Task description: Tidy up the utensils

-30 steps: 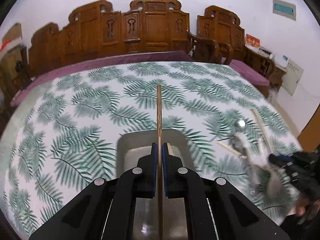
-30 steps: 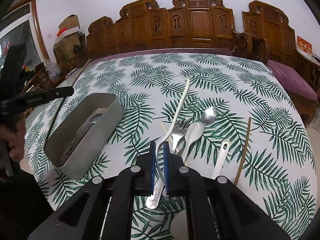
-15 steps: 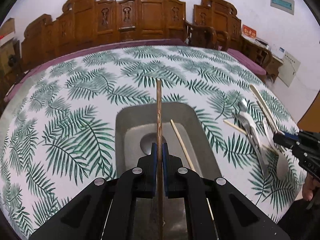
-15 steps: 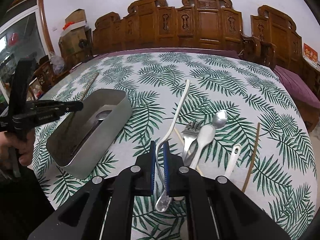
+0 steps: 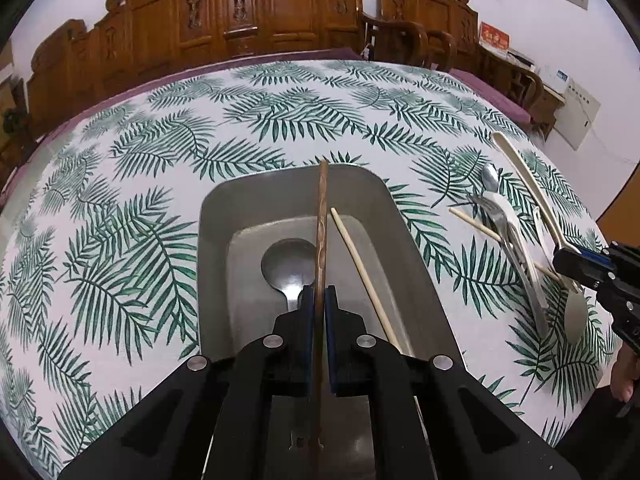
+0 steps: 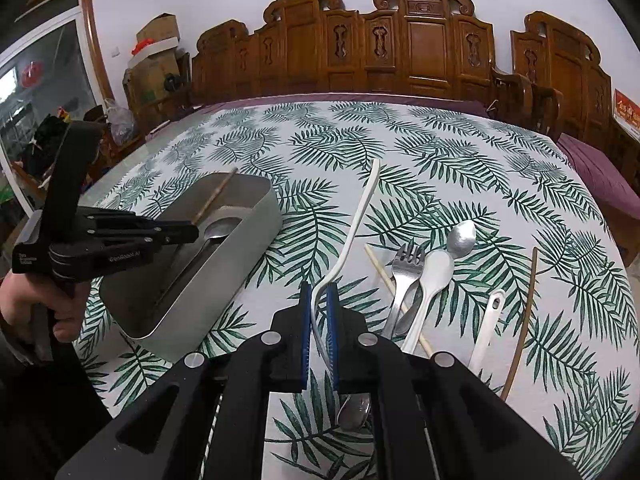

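Leaf-print table (image 5: 280, 120): metal tin (image 5: 224, 216) holds spoon (image 5: 288, 260) and pale chopstick (image 5: 360, 264); my left claw (image 5: 319, 300) pinches brown chopstick (image 5: 322, 216) over it, right claw (image 6: 319, 300) pinches white ladle (image 6: 362, 208); several loose utensils (image 6: 424, 280) remain.

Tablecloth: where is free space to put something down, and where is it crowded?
Free: the tablecloth beyond the metal tray toward the wooden chairs, and left of the tray. Crowded: right of the tray, where the fork, spoons and chopsticks lie.
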Motion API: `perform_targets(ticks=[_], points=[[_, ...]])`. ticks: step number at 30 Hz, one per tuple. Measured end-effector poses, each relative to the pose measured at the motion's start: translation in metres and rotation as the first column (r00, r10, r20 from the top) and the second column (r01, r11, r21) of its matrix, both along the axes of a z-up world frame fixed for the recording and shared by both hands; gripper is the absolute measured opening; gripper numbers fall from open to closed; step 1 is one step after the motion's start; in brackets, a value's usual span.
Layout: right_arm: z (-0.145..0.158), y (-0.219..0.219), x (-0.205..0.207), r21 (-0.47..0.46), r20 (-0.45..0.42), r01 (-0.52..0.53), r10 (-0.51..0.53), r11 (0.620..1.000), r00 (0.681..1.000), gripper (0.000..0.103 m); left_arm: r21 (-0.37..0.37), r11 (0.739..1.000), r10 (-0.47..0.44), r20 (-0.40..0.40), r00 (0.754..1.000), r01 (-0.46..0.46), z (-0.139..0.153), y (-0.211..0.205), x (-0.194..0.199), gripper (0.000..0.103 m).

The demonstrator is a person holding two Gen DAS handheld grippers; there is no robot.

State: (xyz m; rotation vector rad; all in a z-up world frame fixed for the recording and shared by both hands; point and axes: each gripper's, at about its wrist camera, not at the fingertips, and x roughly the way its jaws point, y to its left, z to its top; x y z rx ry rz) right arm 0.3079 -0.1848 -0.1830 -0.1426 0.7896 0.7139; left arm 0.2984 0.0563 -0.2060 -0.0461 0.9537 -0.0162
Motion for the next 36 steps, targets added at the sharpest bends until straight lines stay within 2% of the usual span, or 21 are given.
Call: perform_targets(ticks=[6, 14, 18, 21, 29, 36], points=[[0.002, 0.001, -0.001, 0.032, -0.033, 0.006, -0.005, 0.999, 0.999, 0.009, -0.035, 0.999, -0.001, 0.019, 1.0, 0.002, 0.009, 0.003, -0.003, 0.005], [0.015, 0.02, -0.011, 0.063, -0.029, -0.013, 0.015, 0.998, 0.999, 0.009, -0.031, 0.999, 0.01, 0.08, 0.997, -0.007, 0.031, 0.013, -0.01, 0.006], [0.024, 0.04, -0.018, 0.083, -0.031, -0.041, 0.043, 0.996, 0.999, 0.009, -0.025, 0.999, 0.023, 0.115, 0.993, -0.02, 0.043, 0.021, -0.014, 0.014], [0.026, 0.06, -0.022, 0.092, -0.039, -0.065, 0.069, 0.994, 0.997, 0.009, -0.026, 0.999, 0.032, 0.134, 0.99, -0.029, 0.05, 0.029, -0.016, 0.015], [0.017, 0.11, -0.032, 0.095, -0.073, -0.12, 0.127, 0.988, 0.989, 0.009, -0.041, 0.997, 0.068, 0.144, 0.987, -0.063, 0.055, 0.049, -0.019, 0.015], [-0.002, 0.135, -0.029, 0.086, -0.132, -0.121, 0.132, 0.989, 0.982, 0.009, -0.047, 0.994, 0.1, 0.153, 0.983, -0.094, 0.057, 0.062, -0.021, 0.015]])
